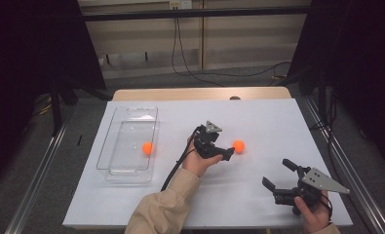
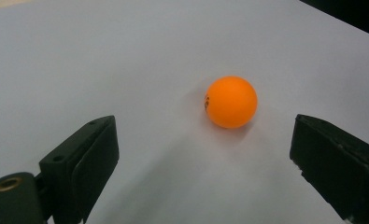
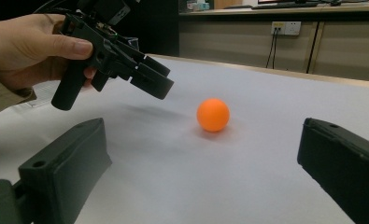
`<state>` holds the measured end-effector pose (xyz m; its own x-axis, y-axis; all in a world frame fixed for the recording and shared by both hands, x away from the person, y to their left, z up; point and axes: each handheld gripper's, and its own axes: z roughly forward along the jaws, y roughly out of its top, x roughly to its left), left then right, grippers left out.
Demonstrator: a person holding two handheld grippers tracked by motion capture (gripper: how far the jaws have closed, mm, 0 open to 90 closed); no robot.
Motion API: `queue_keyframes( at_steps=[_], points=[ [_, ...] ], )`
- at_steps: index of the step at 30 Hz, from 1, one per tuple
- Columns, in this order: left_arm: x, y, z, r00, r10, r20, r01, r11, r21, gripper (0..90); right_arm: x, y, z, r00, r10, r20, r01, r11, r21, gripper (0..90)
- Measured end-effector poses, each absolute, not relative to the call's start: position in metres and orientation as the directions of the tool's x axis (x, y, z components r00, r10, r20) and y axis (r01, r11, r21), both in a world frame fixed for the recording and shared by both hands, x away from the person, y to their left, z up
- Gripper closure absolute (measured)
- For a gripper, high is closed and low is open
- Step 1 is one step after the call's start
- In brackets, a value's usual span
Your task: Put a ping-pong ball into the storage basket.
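White table under me: clear tray at left already holds one orange ball. My left gripper, spread wide, nears the loose ball; next, straddle and pinch. Right gripper waits open.

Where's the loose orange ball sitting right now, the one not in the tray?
In the high view the orange ball lies on the white table near its middle, just beyond the tips of the open left tongs, untouched, well right of the clear tray.
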<state>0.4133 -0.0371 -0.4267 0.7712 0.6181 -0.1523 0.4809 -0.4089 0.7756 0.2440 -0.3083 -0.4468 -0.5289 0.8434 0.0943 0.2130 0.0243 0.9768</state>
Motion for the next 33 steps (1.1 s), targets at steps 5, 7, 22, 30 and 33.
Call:
queue_keyframes(
  at_steps=[5, 7, 22, 30, 33],
  points=[
    [0.415, -0.039, -0.428, 0.771, 0.619, -0.150, 0.483, -0.415, 0.771, 7.9, 0.244, -0.308, -0.447, -0.528, 0.844, 0.095, 0.214, 0.024, 0.976, 1.2],
    [0.415, -0.040, -0.429, 0.770, 0.620, -0.151, 0.485, -0.415, 0.770, 7.8, 0.244, -0.308, -0.447, -0.530, 0.843, 0.093, 0.213, 0.026, 0.977, 1.2],
    [0.418, -0.047, -0.432, 0.774, 0.617, -0.142, 0.479, -0.425, 0.768, 7.7, 0.244, -0.309, -0.447, -0.528, 0.844, 0.095, 0.212, 0.023, 0.977, 1.2],
    [0.420, -0.049, -0.435, 0.774, 0.621, -0.123, 0.470, -0.433, 0.769, 7.5, 0.244, -0.309, -0.447, -0.529, 0.843, 0.094, 0.211, 0.024, 0.977, 1.2],
    [0.421, -0.050, -0.436, 0.773, 0.623, -0.118, 0.468, -0.436, 0.769, 7.4, 0.244, -0.309, -0.447, -0.529, 0.844, 0.095, 0.213, 0.024, 0.977, 1.2]
  ],
)
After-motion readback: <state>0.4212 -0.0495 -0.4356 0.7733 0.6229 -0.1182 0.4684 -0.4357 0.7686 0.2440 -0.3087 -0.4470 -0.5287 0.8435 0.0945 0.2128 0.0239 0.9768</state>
